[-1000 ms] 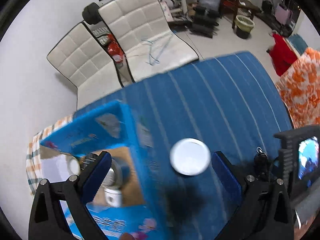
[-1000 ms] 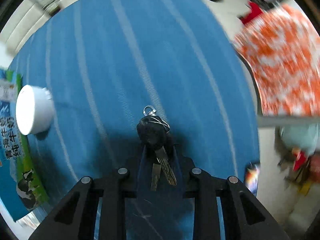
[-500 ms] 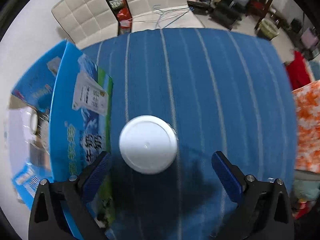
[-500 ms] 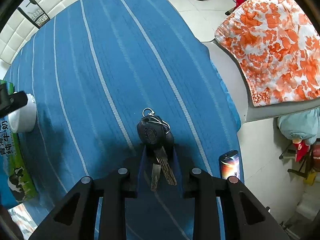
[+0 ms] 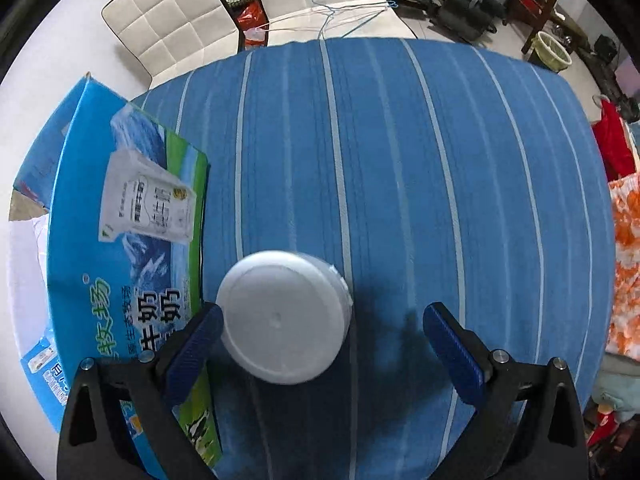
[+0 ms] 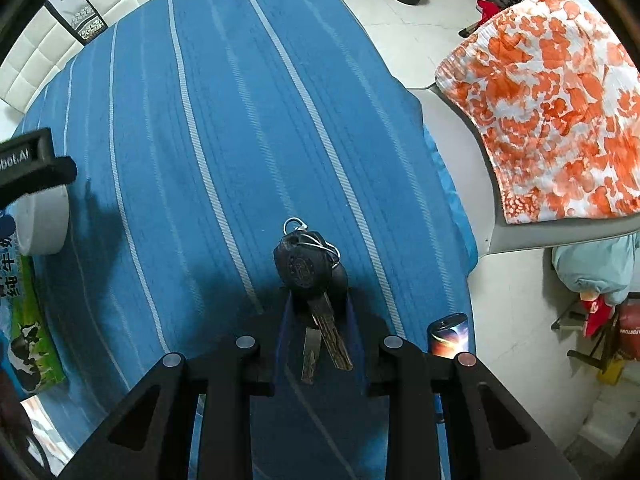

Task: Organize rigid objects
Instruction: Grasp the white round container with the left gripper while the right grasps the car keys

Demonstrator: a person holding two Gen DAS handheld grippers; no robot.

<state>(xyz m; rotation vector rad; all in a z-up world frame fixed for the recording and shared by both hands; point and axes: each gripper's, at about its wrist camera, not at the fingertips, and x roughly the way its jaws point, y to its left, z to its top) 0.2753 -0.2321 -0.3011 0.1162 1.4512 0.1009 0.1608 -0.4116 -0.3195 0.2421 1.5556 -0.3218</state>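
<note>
Jaws of the left gripper stand wide around a round white plastic jar on the blue striped tablecloth, just beside a blue milk carton box. The right gripper is clamped on a black-headed bunch of keys above the cloth.

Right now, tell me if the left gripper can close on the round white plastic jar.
Probably yes. The left gripper is open, with the round white plastic jar between its blue pads. Nothing blocks it, though the blue milk carton box sits close on the left.
</note>
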